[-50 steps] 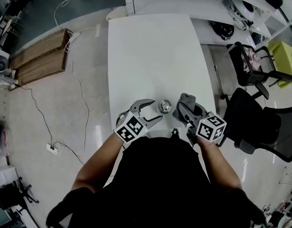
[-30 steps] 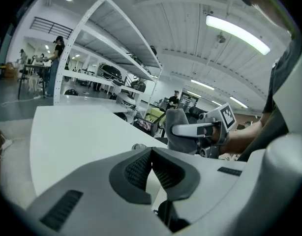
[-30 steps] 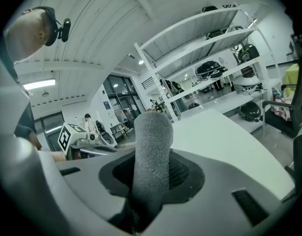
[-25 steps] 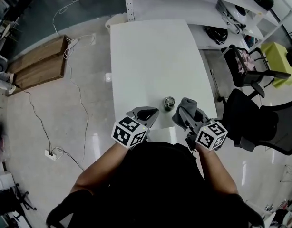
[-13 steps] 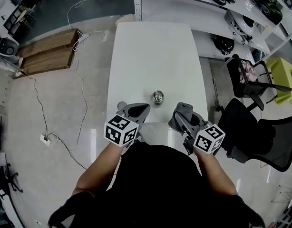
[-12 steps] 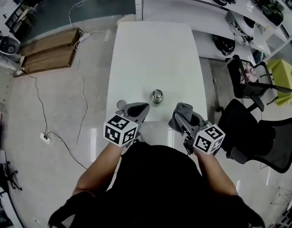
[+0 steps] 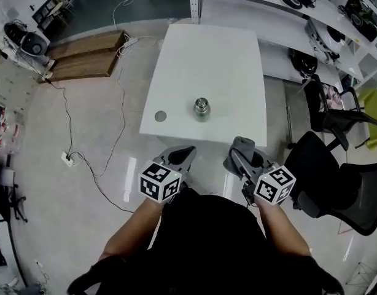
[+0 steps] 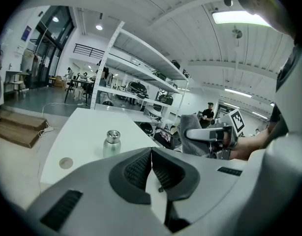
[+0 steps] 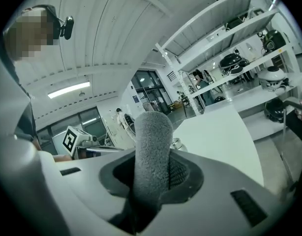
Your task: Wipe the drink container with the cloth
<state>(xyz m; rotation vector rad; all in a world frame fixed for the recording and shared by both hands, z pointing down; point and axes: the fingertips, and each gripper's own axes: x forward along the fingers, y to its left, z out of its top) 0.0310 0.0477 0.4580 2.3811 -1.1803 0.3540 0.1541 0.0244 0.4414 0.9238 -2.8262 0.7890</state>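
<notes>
While the left tongs meet empty, the right tongs pinch the grey cloth.

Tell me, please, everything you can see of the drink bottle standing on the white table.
The bottle is small and silvery, metal by the look of it, with a rounded body, a narrower shoulder and a flat-topped cap in place. It stands upright on the white table, near the edge closest to the person and about midway across it. Only the table touches it; nothing holds it or leans on it.
</notes>
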